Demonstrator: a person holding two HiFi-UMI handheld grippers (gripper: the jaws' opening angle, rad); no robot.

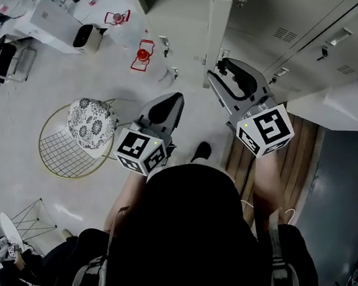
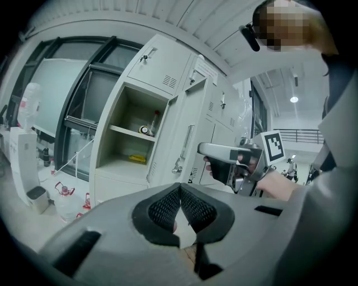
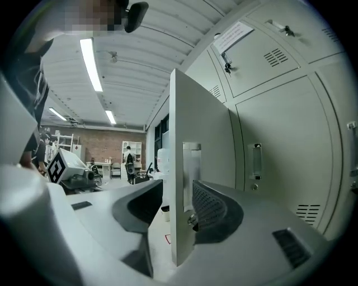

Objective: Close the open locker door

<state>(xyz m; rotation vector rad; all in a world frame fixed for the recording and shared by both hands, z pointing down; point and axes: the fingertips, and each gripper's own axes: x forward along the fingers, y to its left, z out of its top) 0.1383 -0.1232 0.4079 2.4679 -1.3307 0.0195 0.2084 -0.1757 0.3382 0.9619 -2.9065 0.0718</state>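
Head view: The locker door (image 1: 217,22) sticks out from the lockers (image 1: 302,30), far ahead, not shut yet. The right gripper (image 1: 218,70) sits at the door's near edge. The left gripper (image 1: 171,102) is off to the left, away from the door.

Left gripper view: Its fingers are pressed together with nothing in them. The open locker (image 2: 131,139) is far on the left.

Right gripper view: Its fingers stand wide apart. The door's edge is between them, not squeezed. I think the door could slip out when pushed, because nothing grips it. A finger could also catch on the handle (image 3: 191,162).
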